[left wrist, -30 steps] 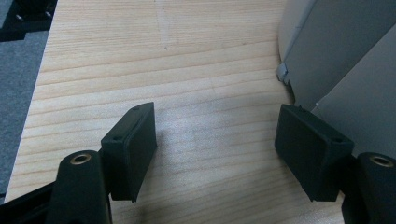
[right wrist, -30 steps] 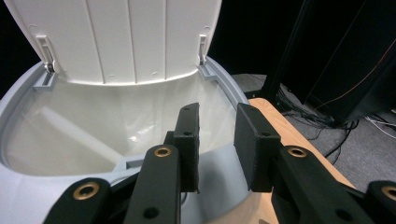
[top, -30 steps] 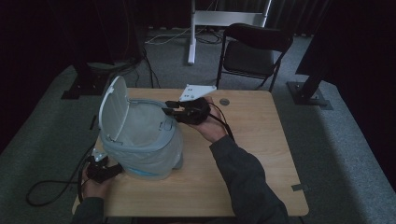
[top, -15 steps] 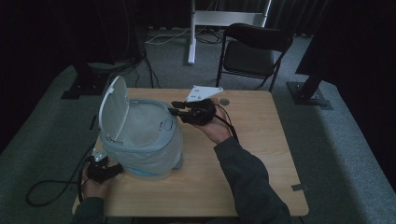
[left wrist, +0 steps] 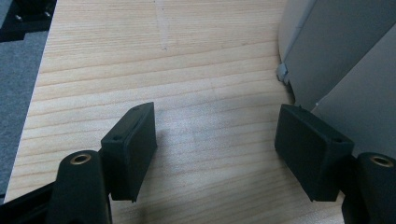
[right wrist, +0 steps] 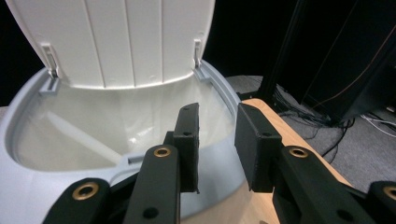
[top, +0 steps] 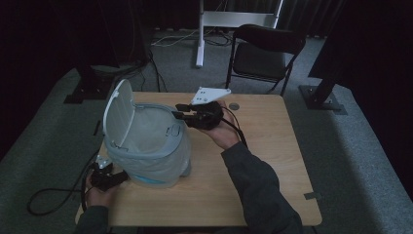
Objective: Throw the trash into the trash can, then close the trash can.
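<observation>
A pale grey-blue bin [top: 148, 148] is standing on the left half of the wooden counter [top: 272, 161], near its left edge, with its white hinged lid [top: 117, 114] raised upright on the side facing that edge. In the right gripper view the bin's mouth [right wrist: 116, 116] is lying open, showing a pale inner wall, and the lid [right wrist: 112, 42] is rising behind it.

The right claw [top: 179, 111] is hovering at the bin's rim on the side toward the counter's middle, held by the right hand [top: 221, 131]. Its jaws are standing partly apart with nothing between them; one jaw is lying over the rim [right wrist: 219, 135], the other outside it, and contact with the rim cannot be told.

The left claw [top: 122, 176] is resting low by the counter's near left corner, just beside the bin's base. In the left gripper view its jaws are standing wide apart over bare wood [left wrist: 205, 93], gripping nothing, with the bin's wall [left wrist: 336, 56] just beside one jaw.
</observation>
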A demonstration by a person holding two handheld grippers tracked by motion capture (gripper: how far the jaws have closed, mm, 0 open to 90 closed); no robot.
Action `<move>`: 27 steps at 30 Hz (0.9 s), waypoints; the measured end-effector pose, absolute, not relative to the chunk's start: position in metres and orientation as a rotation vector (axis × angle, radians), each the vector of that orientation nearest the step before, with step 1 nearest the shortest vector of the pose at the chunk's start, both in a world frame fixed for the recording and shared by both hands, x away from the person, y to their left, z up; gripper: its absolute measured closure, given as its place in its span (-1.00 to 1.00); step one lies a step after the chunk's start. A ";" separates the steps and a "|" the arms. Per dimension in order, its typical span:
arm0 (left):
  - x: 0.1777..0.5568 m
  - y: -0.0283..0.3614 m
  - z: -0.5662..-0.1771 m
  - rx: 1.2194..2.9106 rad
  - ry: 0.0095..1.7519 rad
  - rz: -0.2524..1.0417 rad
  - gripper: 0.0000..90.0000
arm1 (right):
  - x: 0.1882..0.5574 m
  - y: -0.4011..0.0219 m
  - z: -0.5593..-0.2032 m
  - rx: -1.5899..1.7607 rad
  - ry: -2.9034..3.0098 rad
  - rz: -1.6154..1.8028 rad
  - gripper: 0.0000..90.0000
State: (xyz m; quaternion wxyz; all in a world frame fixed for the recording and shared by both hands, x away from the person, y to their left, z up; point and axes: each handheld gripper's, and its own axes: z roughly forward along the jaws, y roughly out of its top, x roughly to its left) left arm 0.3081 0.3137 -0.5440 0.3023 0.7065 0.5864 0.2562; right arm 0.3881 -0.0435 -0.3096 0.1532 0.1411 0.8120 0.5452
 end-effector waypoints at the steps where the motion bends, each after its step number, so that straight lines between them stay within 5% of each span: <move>1: 0.308 0.314 -0.544 1.875 1.555 0.679 -0.33 | 0.388 -0.042 -0.308 0.403 2.329 1.565 0.55; 27: 0.308 0.313 -0.544 1.870 1.559 0.683 -0.33 | 0.388 -0.015 -0.284 0.341 2.352 1.604 0.58</move>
